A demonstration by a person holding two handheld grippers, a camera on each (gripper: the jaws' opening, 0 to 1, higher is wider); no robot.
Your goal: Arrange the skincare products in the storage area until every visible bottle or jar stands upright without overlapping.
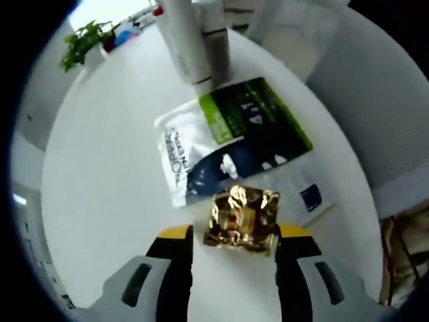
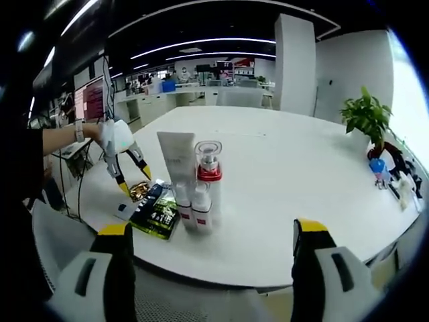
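Note:
A crinkled gold foil packet (image 1: pixel 241 218) lies on the white table (image 1: pixel 107 168) between the jaws of my left gripper (image 1: pixel 234 233), which is open around it. Beyond it lies a flat white, green and dark sachet (image 1: pixel 228 134), and a white tube (image 1: pixel 188 40) stands upright behind that. In the right gripper view the tube (image 2: pixel 177 161), a pump bottle with a red collar (image 2: pixel 209 168) and two small white bottles (image 2: pixel 200 208) stand close together. Beside them lie the sachet (image 2: pixel 157 211) and the gold packet (image 2: pixel 139 191), under the left gripper (image 2: pixel 127 168). My right gripper (image 2: pixel 214 231) is open and holds nothing.
A small flat packet with a blue square (image 1: pixel 310 196) lies near the table edge. A potted plant (image 2: pixel 365 117) and small items (image 2: pixel 395 174) stand at the far right. A grey chair (image 2: pixel 47 248) is at the near left, where a person's arm (image 2: pixel 67 137) reaches in.

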